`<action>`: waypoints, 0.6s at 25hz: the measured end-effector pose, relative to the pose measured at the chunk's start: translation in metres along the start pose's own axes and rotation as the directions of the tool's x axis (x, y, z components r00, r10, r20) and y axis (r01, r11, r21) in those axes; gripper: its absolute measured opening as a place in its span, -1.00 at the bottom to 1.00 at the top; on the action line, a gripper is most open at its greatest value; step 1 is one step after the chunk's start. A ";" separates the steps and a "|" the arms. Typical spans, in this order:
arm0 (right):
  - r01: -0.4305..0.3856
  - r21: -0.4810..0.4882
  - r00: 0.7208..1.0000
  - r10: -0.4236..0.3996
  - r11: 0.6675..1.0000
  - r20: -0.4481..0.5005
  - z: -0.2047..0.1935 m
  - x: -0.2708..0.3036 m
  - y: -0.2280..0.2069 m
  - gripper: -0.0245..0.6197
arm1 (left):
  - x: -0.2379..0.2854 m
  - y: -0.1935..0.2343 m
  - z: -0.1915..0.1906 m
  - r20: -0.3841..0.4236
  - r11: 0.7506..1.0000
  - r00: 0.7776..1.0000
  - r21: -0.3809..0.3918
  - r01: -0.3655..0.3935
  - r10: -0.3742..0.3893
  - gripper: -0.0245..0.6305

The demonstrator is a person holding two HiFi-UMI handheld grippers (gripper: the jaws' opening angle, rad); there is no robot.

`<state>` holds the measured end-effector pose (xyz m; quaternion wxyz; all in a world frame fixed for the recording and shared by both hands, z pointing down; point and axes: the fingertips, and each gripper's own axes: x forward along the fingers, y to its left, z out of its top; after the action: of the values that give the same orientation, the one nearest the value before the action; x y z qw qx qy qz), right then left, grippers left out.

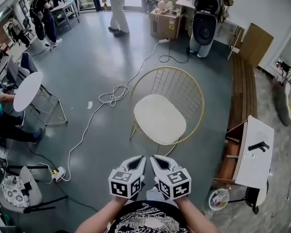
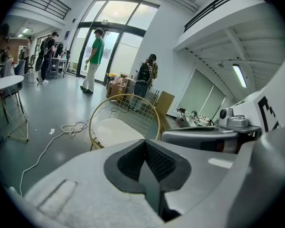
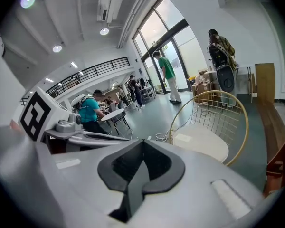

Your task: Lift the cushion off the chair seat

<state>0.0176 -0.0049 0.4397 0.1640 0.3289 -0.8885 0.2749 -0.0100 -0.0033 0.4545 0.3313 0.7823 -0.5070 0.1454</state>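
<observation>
Centre of frame, on grey floor [image 1: 97, 67]: gold wire chair [image 1: 177, 84], cream cushion [image 1: 159, 118] on seat; white cable [image 1: 114, 94] coiled at its left. Bottom centre: left gripper [image 1: 141, 158], right gripper [image 1: 155, 158], jaws closed, empty.

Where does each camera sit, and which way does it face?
Head view: on the person's head, facing steeply down at chair and cushion; left gripper, right gripper, forearms show.
Left gripper view: rides that gripper, looks along its shut jaws toward the chair.
Right gripper view: likewise, jaws shut.
All three share the cushion.
</observation>
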 end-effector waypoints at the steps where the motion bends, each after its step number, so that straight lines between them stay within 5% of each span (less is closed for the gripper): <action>1: -0.010 0.005 1.000 0.010 1.000 0.002 0.003 0.002 -0.006 -0.93 | 0.005 0.000 0.004 -0.001 1.000 1.000 0.004 -0.007 0.007 -0.94; 15: -0.025 0.012 0.999 0.025 1.000 0.027 0.029 0.028 -0.048 -0.93 | 0.054 0.007 0.030 -0.005 1.000 1.000 0.024 0.008 -0.008 -0.93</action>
<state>0.0261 -0.0663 0.4482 0.1467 0.3222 -0.8929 0.2781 0.0043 -0.0624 0.4651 0.3238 0.7879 -0.5013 0.1518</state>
